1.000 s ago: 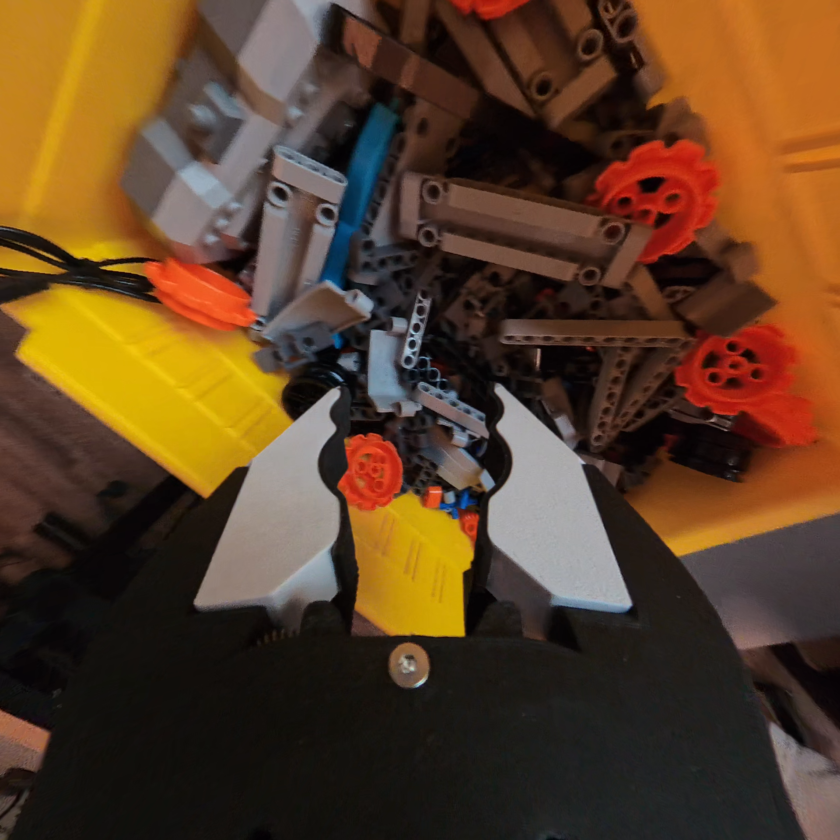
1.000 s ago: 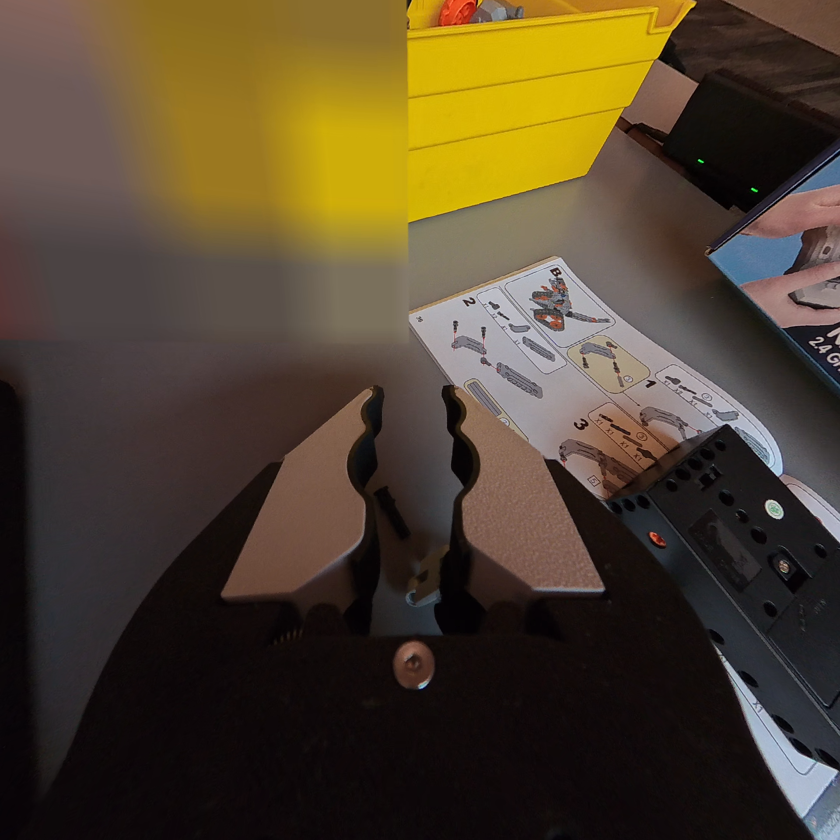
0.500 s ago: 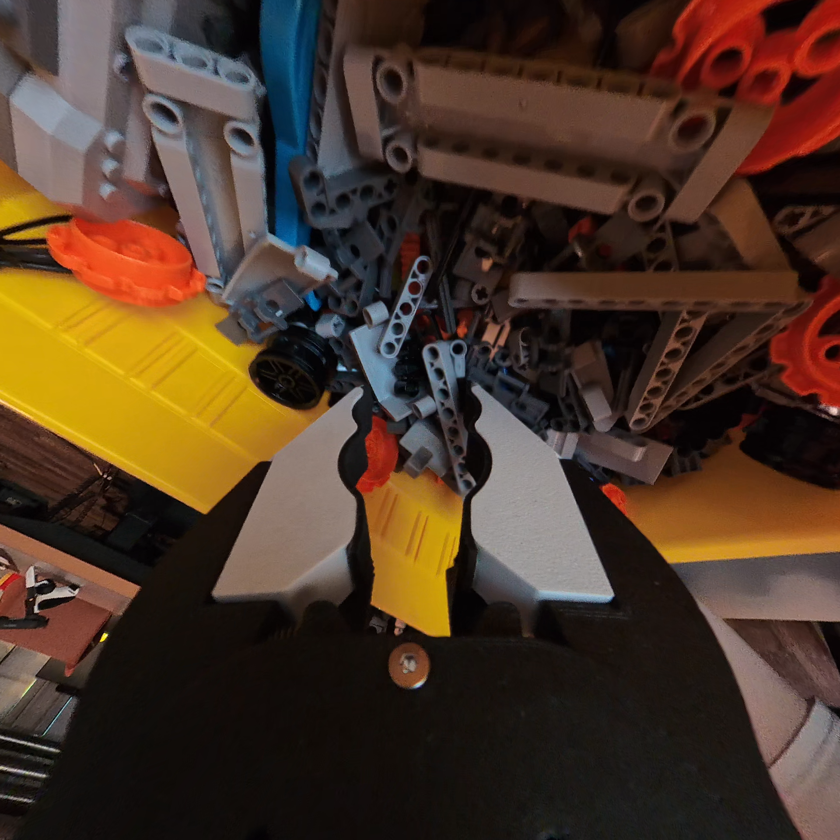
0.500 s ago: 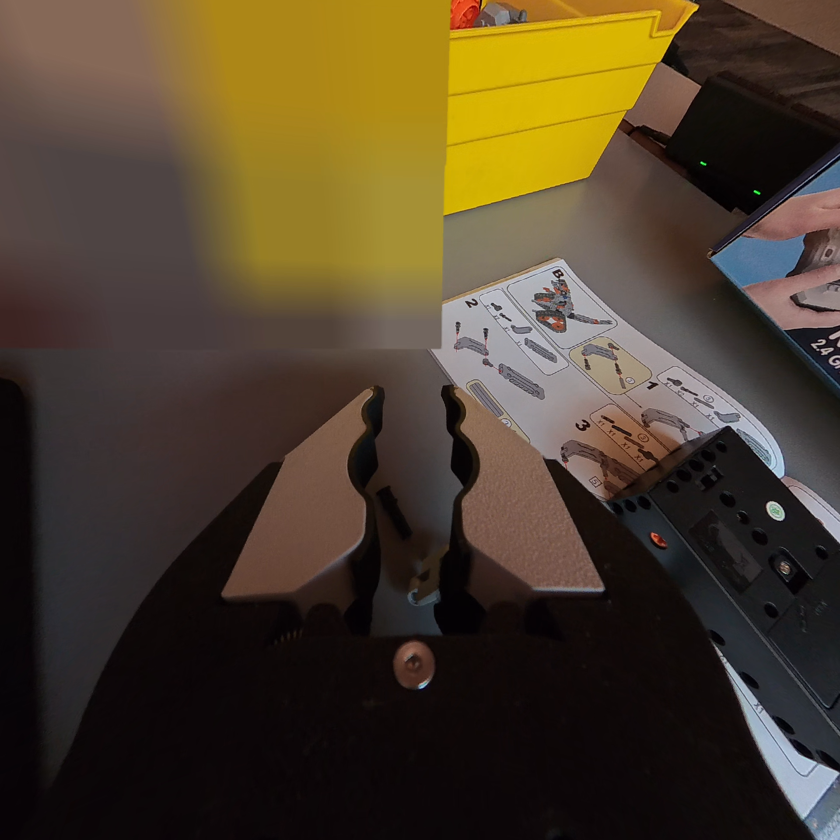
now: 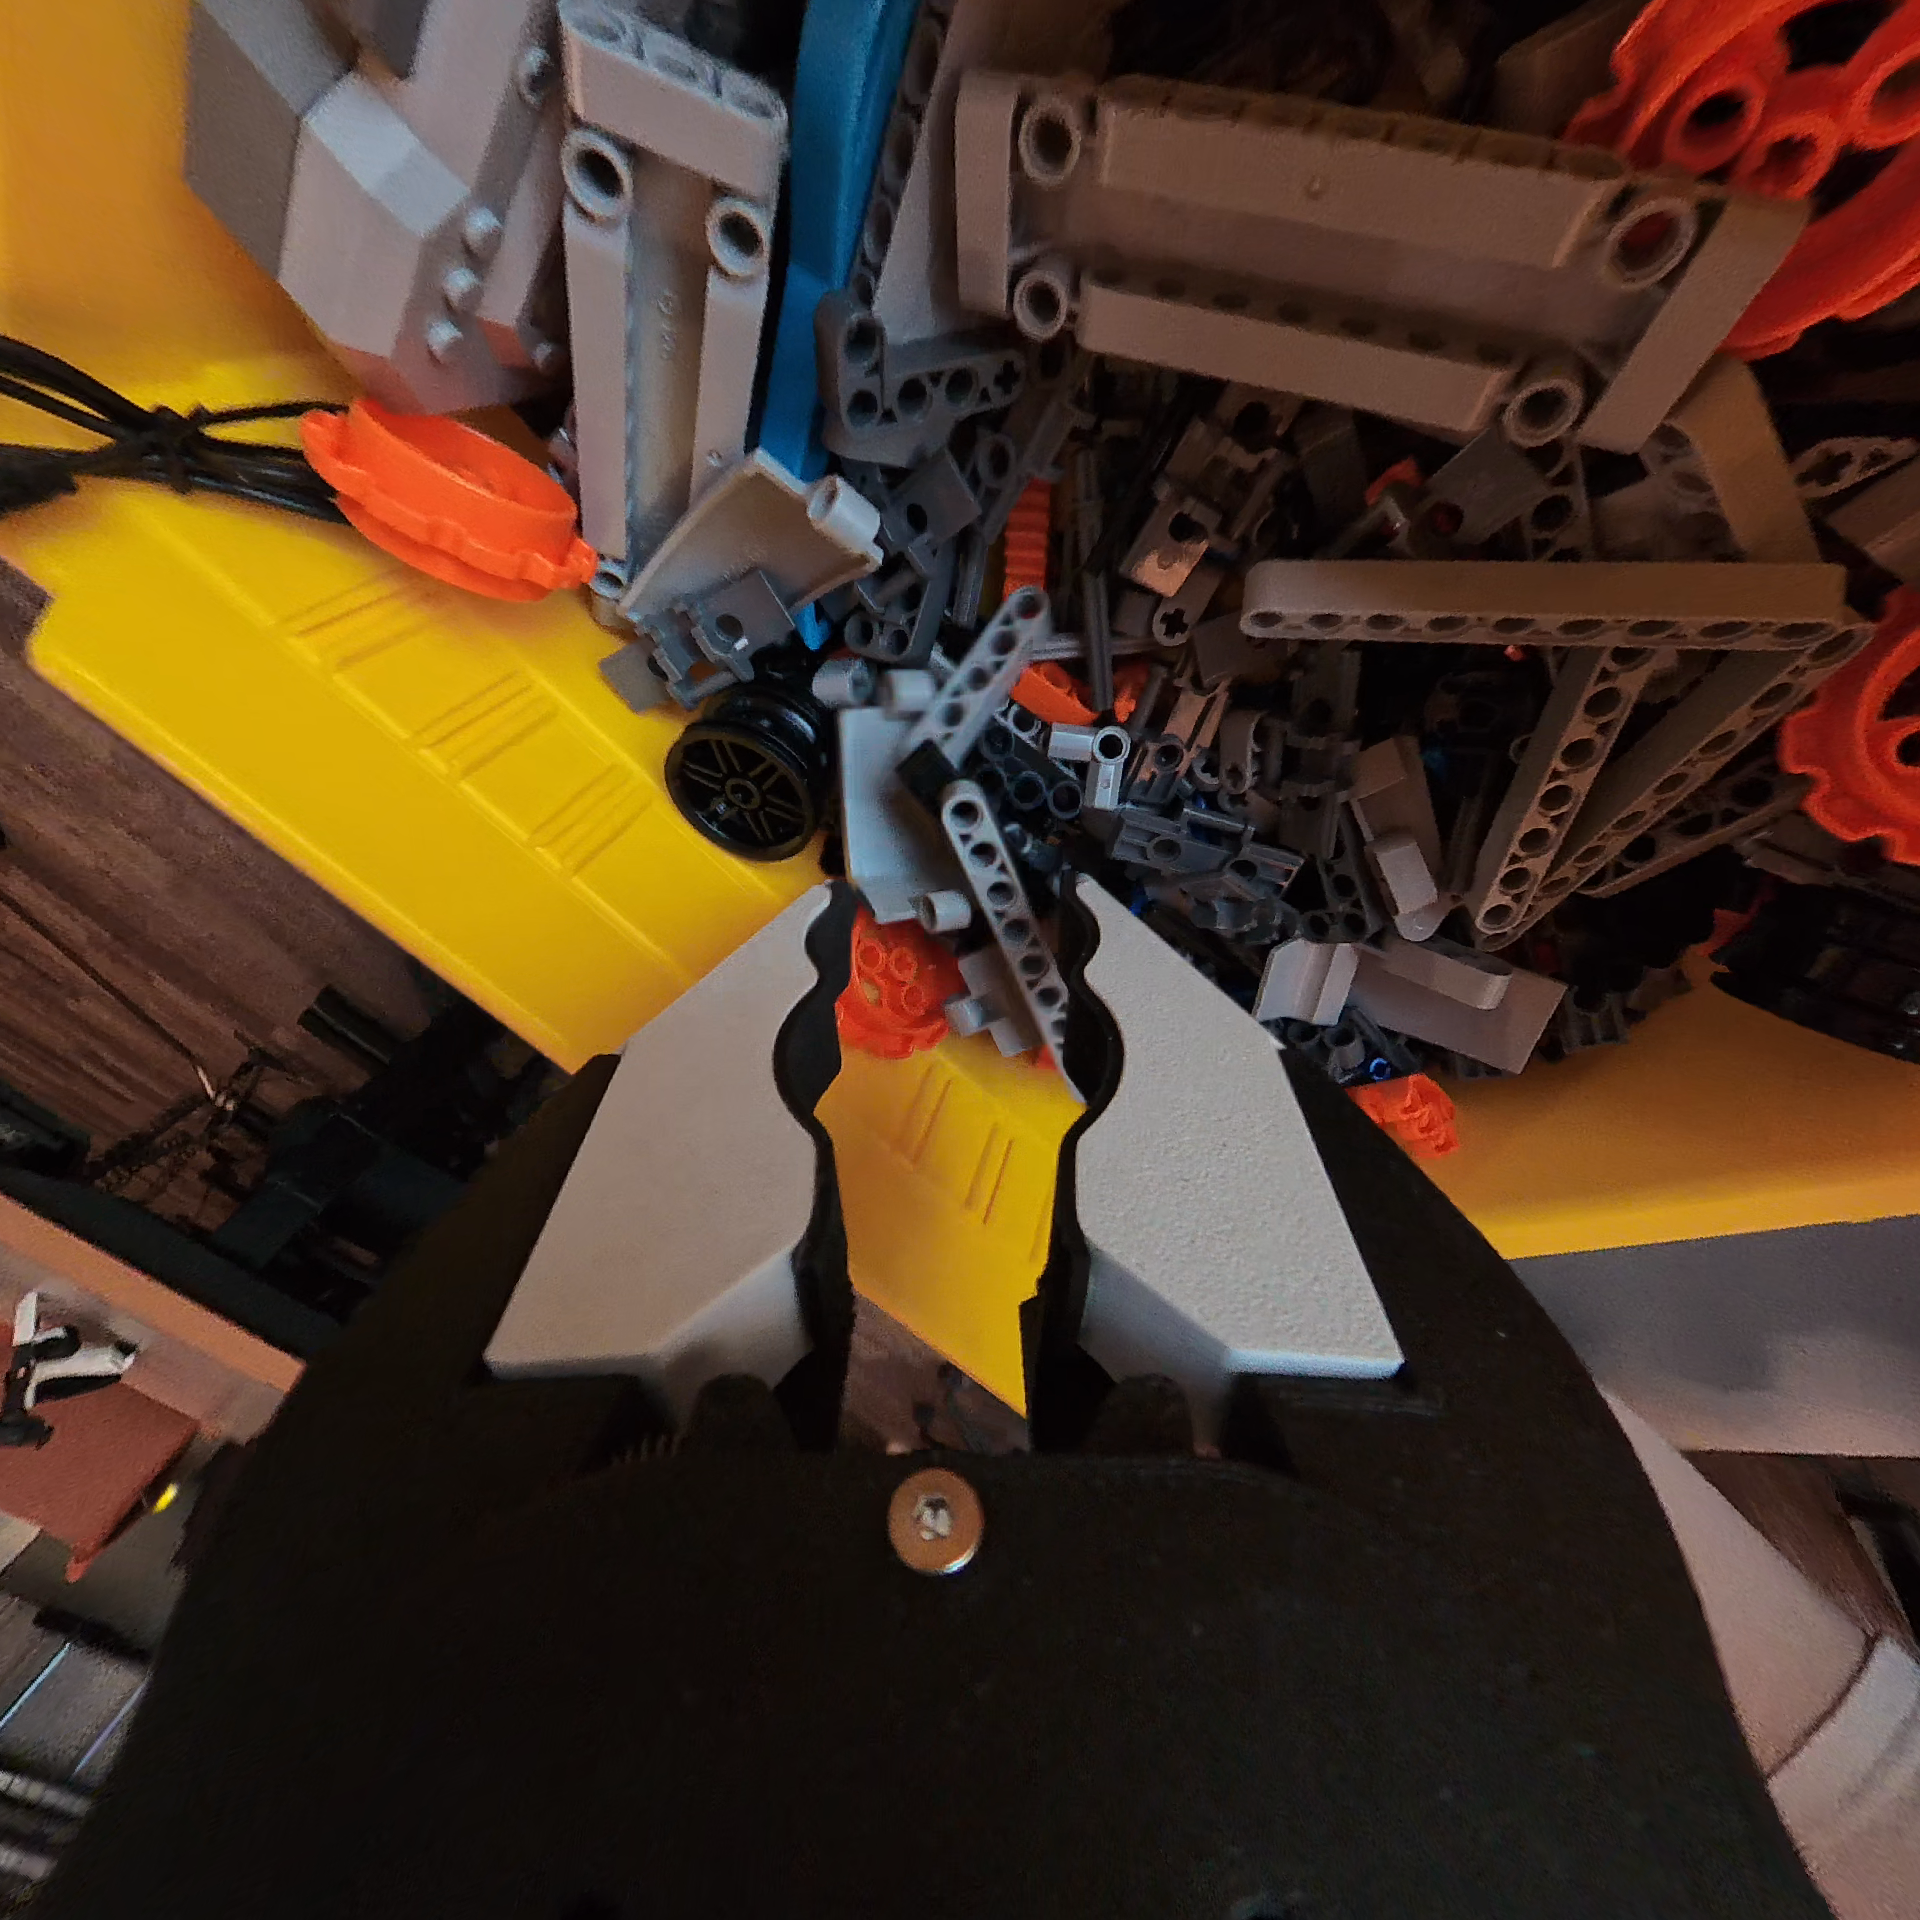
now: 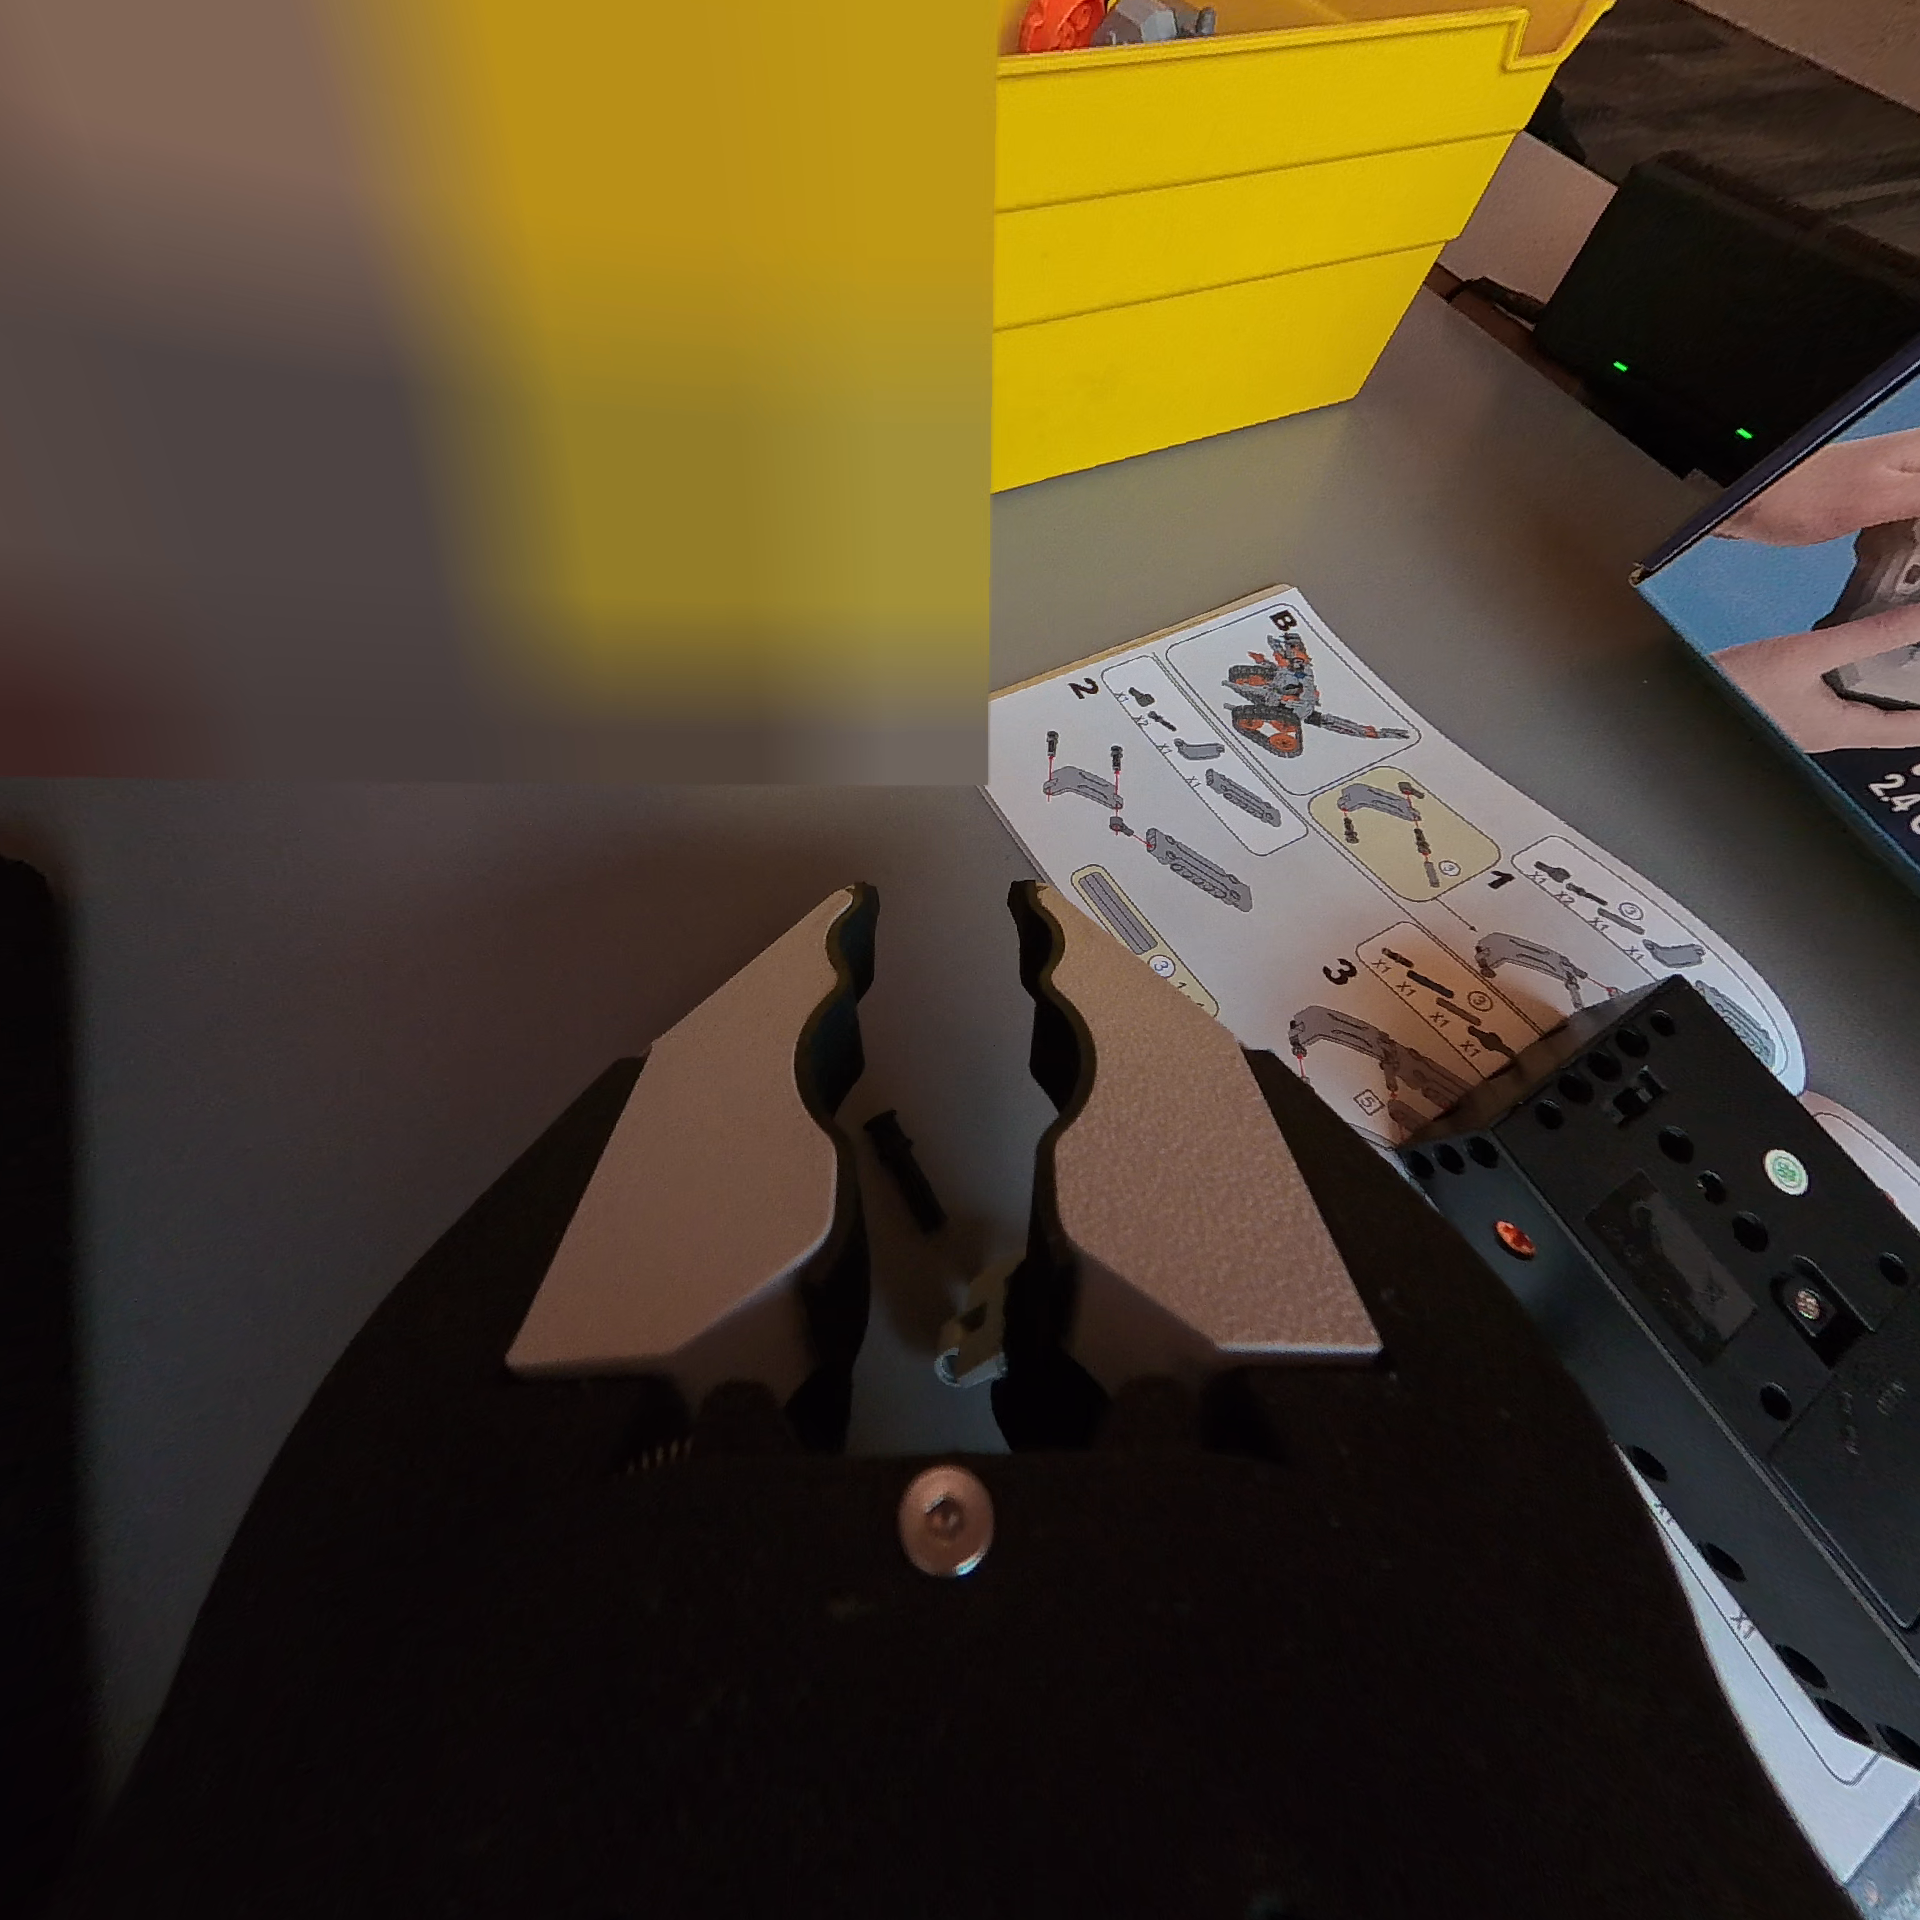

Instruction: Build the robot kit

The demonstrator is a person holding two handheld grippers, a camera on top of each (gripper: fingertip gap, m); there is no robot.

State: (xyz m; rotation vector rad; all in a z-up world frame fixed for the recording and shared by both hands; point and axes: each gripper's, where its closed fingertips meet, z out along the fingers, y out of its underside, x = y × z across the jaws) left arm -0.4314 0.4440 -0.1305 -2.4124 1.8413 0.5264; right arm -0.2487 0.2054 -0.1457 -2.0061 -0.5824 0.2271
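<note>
Both tools parted: left tool (image 5: 951, 904) straddles grey holed beam (image 5: 1006, 923) (in yellow bin (image 5: 416, 727)); right tool (image 6: 943, 902) empty, over black pin (image 6: 906, 1169).

Yellow bin (image 5: 395, 727) of building pieces; instruction sheet (image 6: 1299, 831) beside black box (image 6: 1714, 1278).

The left gripper (image 5: 951, 914) has pushed deeper over the yellow bin (image 5: 416, 727), its jaws narrowing around a grey holed beam (image 5: 1003, 925); the small orange gear (image 5: 894, 987) now sits at its 7 o'clock.
</note>
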